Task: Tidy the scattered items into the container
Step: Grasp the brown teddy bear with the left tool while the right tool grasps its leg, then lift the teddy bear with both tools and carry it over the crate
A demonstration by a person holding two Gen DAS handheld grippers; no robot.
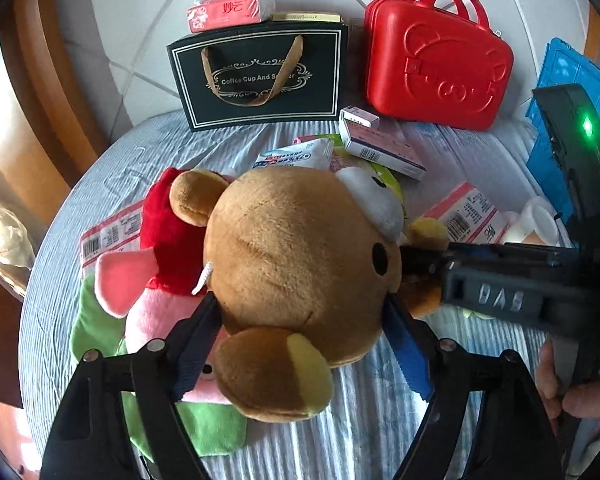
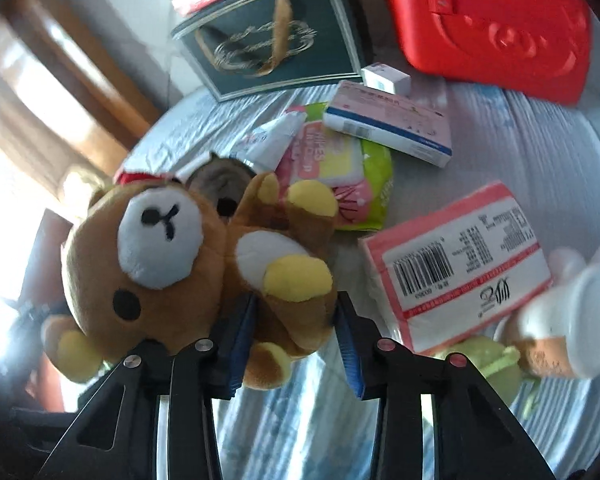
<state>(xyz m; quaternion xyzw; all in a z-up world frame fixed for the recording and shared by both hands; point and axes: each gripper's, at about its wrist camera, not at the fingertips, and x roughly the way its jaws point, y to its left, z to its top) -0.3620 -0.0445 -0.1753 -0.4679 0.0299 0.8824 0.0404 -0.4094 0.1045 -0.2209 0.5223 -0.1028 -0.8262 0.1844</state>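
Right wrist, brown plush bear (image 2: 172, 280), white muzzle, yellow paws

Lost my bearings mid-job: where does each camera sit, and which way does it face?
Left wrist: on left claw, looking down at brown plush bear between its fingers; right claw, hand at right.
Right wrist: on right claw, facing bear's face; own fingers show.
Shared: bear, dark green gift bag, red plastic case.
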